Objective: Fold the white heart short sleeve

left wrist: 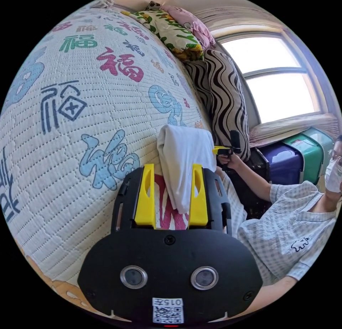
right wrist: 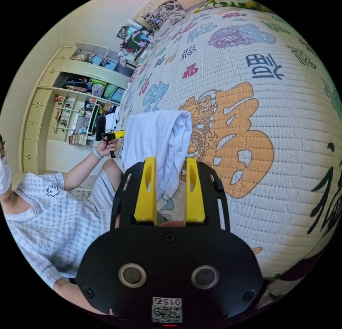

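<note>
The white short sleeve [left wrist: 183, 151] is a narrow bunched strip over the quilted bed [left wrist: 89, 94]. Its near end lies between the yellow jaws of my left gripper [left wrist: 171, 167], against the right jaw, with bed pattern showing beside the other jaw, so that gripper is open. At the strip's far end a hand holds my right gripper [left wrist: 226, 151]. In the right gripper view the shirt [right wrist: 156, 136] runs from my right gripper [right wrist: 170, 160], whose jaws also stand apart around the cloth tip, to my left gripper [right wrist: 114, 135]. No heart print shows.
A striped pillow [left wrist: 221, 94] and a floral one [left wrist: 171, 30] line the bed's window side. Green and purple storage boxes [left wrist: 302, 154] stand by the window. A person in a checked top [right wrist: 42, 215] sits at the bed edge. Wall shelves [right wrist: 78, 108] stand behind.
</note>
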Available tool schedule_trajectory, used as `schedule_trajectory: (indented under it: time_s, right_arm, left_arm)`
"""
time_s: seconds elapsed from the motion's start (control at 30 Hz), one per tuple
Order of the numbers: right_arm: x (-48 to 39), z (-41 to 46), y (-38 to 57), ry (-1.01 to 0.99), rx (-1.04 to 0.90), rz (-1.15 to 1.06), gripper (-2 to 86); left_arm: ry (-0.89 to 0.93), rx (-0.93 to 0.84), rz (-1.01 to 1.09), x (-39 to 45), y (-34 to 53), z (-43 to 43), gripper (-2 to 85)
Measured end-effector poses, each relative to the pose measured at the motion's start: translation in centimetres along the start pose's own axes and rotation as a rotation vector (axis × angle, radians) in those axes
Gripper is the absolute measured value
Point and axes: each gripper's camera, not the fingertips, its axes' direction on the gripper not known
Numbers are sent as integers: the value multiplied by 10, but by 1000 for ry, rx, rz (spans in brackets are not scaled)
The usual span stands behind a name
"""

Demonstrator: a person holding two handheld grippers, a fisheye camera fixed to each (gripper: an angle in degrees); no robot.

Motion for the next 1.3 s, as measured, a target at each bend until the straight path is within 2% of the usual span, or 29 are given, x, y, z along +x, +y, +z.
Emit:
schedule_trajectory:
  time_s: [0.13,0.4,0.5,0.67,0.77,0.97,1.13,1.3]
  right_arm:
    - [14,17,-16,-90,3,18,121]
    - [13,67,-58,-175,-17,10,91]
    - [2,88,-74,-179,-37,10,62]
    - [-37,115,-97,-68,-45,-21,31]
    - [-75,127,-114,-60,-44,-50,23]
    - [-193,197,-178,-120,-99,-218,16]
    - [-326,327,-248,-181,-227,-428,15]
    - [-434,452,-296,-259,-350,-536,14]
  left_arm:
    - [89,2,-22,-24,2,-13,137]
    - [124,13,-36,-56,18,-47,105]
    - [144,-10,-42,-65,25,-60,72]
    - [200,-3,-101,-73,43,-93,48]
    - [230,19,-96,-70,65,-133,45]
    - [174,194,-98,-67,158,-279,43]
    - [-2,359,-178,-69,282,-426,43]
    - [-132,490,-296,-72,391,-528,42]
